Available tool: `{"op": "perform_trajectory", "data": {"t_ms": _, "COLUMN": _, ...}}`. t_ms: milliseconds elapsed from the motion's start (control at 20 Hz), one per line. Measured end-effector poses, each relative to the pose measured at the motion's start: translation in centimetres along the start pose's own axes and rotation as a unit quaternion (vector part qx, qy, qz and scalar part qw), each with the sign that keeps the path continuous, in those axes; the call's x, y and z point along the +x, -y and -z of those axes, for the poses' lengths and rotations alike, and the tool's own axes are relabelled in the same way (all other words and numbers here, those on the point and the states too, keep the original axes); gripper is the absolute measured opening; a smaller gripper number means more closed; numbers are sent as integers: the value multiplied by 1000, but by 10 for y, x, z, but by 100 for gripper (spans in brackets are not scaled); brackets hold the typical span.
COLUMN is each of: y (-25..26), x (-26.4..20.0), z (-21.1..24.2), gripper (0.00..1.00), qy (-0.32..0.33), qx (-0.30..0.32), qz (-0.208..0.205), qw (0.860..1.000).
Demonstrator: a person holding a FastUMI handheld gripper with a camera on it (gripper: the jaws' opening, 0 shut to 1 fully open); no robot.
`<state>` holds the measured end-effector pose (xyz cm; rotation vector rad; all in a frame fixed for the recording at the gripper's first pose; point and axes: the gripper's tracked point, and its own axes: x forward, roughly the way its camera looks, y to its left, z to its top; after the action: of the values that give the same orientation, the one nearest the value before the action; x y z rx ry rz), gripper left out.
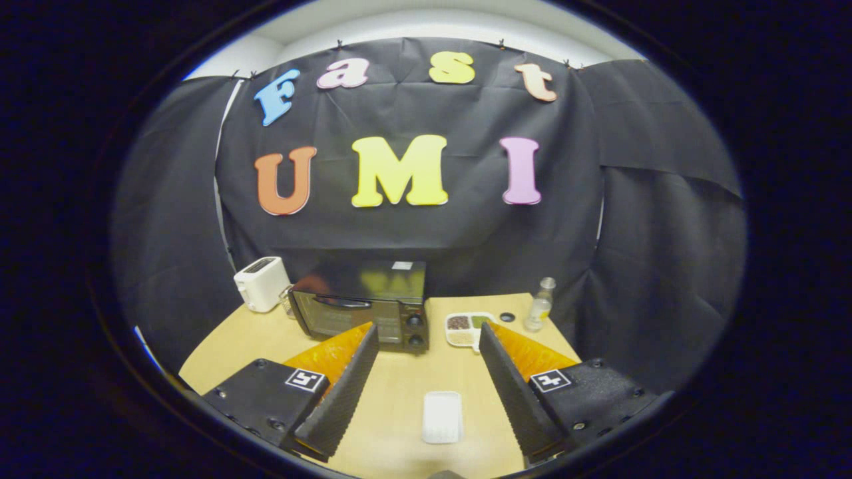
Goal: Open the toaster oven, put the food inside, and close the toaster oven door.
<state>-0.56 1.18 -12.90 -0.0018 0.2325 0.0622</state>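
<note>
A wooden table [399, 379] stands against the black cloth wall, carrying from left to right a white toaster [261, 283], the closed toaster oven [363, 309], a sectioned tray of food [467, 328] and a clear bottle [540, 305]. Nearer, a small white dish [442, 417] lies between the fingers of the gripper [429, 336], which are spread wide and hold nothing. The oven's slim handle [343, 302] sits high on the door, so a shallow grasp could slip off, and the tray's loose contents might spill if tilted.
</note>
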Motion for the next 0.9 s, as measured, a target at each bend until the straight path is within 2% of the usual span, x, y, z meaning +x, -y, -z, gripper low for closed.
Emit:
{"op": "perform_trajectory", "data": {"t_ms": 200, "y": 88, "x": -48, "z": -5, "gripper": 99, "qy": 30, "qx": 6, "qz": 46, "qw": 998}}
{"op": "perform_trajectory", "data": {"t_ms": 500, "y": 202, "x": -66, "z": 12, "gripper": 99, "qy": 28, "qx": -4, "qz": 62, "qw": 998}}
{"op": "perform_trajectory", "data": {"t_ms": 600, "y": 229, "x": -62, "z": 12, "gripper": 99, "qy": 40, "qx": -8, "qz": 57, "qw": 998}}
{"op": "perform_trajectory", "data": {"t_ms": 750, "y": 245, "x": -50, "z": 18, "gripper": 99, "qy": 47, "qx": 0, "qz": 23, "qw": 999}}
{"op": "perform_trajectory", "data": {"t_ms": 900, "y": 255, "x": -38, "z": 14, "gripper": 99, "qy": 60, "qx": 6, "qz": 7, "qw": 998}}
